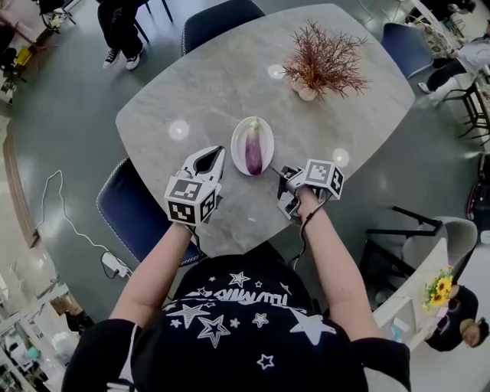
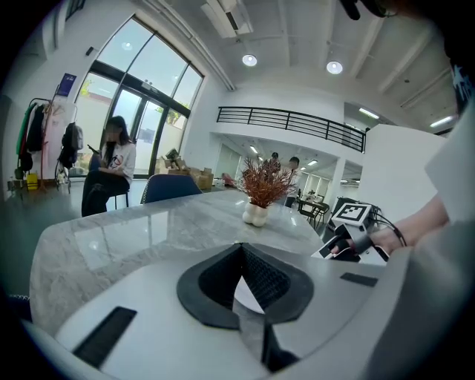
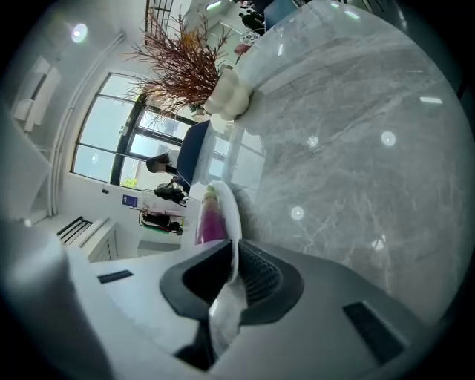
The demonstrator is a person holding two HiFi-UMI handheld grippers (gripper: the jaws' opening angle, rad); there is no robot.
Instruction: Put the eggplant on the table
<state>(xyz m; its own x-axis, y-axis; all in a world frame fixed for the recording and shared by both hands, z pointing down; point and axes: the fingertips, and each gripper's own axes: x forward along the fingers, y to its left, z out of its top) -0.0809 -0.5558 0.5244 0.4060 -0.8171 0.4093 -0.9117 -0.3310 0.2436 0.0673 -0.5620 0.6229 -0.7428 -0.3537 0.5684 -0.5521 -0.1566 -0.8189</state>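
A purple eggplant (image 1: 253, 149) lies on a small white plate (image 1: 236, 145) near the front middle of the grey marble table (image 1: 230, 84). My right gripper (image 1: 276, 171) is turned on its side and shut on the plate's near right rim. In the right gripper view the plate rim (image 3: 226, 208) runs in between the jaws, with the eggplant (image 3: 211, 223) just beyond the right gripper (image 3: 231, 252). My left gripper (image 1: 220, 155) sits just left of the plate with its jaws shut and nothing held. In its own view, the left gripper (image 2: 239, 252) has its tips meeting.
A vase of dried red branches (image 1: 325, 61) stands at the table's far right. Blue chairs stand at the near left (image 1: 130, 218) and the far side (image 1: 222, 19). People sit around the room, away from the table.
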